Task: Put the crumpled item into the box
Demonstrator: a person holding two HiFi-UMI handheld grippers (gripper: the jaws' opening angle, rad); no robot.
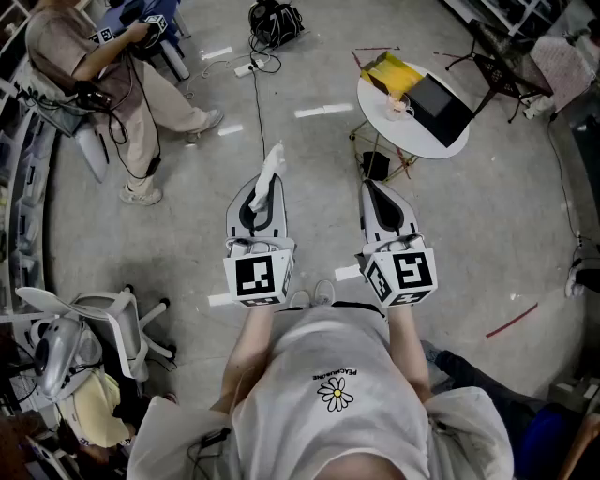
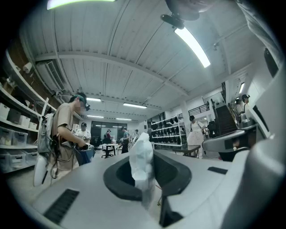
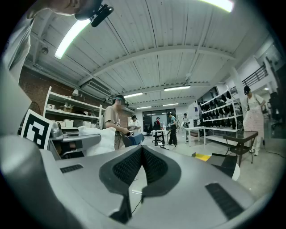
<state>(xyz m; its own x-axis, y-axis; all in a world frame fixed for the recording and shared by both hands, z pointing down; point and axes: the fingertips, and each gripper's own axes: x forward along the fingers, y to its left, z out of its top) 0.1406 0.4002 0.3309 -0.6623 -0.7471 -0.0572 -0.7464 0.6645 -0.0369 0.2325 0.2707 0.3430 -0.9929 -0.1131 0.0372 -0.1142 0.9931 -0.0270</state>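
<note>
A crumpled white item (image 1: 270, 172) sticks up from between the jaws of my left gripper (image 1: 265, 190), which is shut on it. In the left gripper view the crumpled item (image 2: 141, 161) stands upright between the dark pads of the left gripper (image 2: 145, 179). My right gripper (image 1: 379, 190) is held beside it at the same height, shut with nothing in it; in its own view the right gripper (image 3: 142, 157) has its ribbed pads touching. Ahead and to the right, a yellow box-like thing (image 1: 392, 73) lies on a small round white table (image 1: 410, 134).
A black laptop-like slab (image 1: 441, 105) and a cup share the table. A person (image 1: 103, 70) with grippers stands at the far left. An office chair (image 1: 108, 319) is at my left. Cables and a black bag (image 1: 274, 21) lie ahead, and a black stand (image 1: 502, 64) is at the far right.
</note>
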